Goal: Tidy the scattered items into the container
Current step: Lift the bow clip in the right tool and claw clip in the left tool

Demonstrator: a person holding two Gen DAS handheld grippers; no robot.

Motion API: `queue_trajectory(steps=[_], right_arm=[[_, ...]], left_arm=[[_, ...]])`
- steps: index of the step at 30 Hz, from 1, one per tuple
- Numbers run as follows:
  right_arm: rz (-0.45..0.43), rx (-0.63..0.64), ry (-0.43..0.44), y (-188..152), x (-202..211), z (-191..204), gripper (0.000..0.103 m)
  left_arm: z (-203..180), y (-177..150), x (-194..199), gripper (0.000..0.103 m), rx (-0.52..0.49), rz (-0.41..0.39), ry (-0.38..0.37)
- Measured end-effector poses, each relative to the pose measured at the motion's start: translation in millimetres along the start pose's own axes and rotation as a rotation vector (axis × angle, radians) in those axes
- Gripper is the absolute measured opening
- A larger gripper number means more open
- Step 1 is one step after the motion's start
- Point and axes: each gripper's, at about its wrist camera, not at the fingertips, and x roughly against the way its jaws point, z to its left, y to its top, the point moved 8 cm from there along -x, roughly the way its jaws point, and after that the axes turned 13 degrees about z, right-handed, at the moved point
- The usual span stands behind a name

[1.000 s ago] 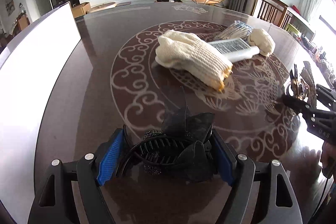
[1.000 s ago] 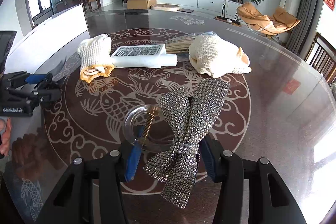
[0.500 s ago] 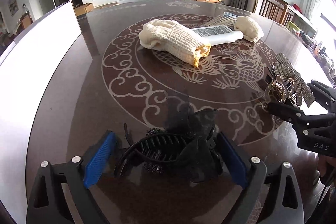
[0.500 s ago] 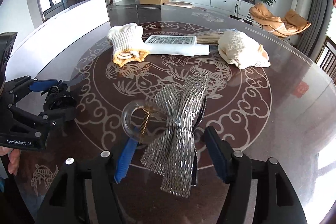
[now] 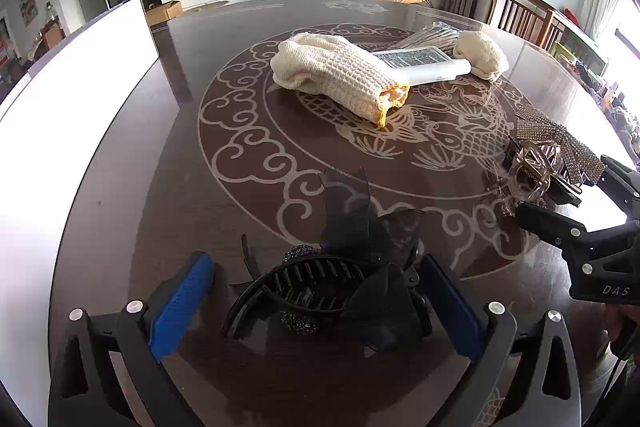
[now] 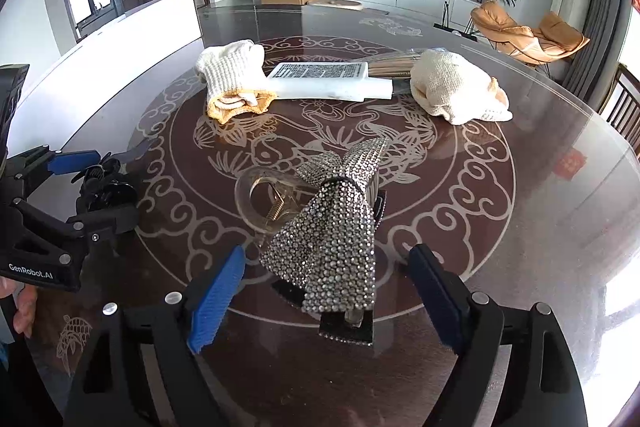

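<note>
A black claw clip with a black bow (image 5: pixel 320 291) lies on the dark table between the blue pads of my left gripper (image 5: pixel 314 263). Its jaws are opening, with a clear gap at the left pad. A rhinestone bow clip with a clear ring (image 6: pixel 336 239) rests on the table between the pads of my right gripper (image 6: pixel 328 253). Those jaws are opening too and neither pad touches it. The left wrist view shows the right gripper (image 5: pixel 560 195) around the rhinestone clip (image 5: pixel 556 147). The right wrist view shows the left gripper (image 6: pixel 100 187) at the left edge.
Mid-table lie two cream knitted gloves (image 5: pixel 340 75) (image 5: pixel 480 53), a white tube (image 5: pixel 420 65) and a wrapped bundle of sticks (image 5: pixel 436 31). A tall white wall, perhaps a box's side (image 5: pixel 80 87), runs along the table's left. Wooden chairs (image 5: pixel 520 11) stand at the right.
Both grippers have opened wide and let go of their clips, which now rest on the table. The left gripper drew back from the gloves.
</note>
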Motion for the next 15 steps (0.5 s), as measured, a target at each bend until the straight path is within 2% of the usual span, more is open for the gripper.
queue_trajectory(steps=[15], right_arm=[[0.001, -0.001, 0.001, 0.7, -0.8, 0.0, 0.087]], left_arm=[[0.4, 0.3, -0.1, 0.103, 0.001, 0.0, 0.0]])
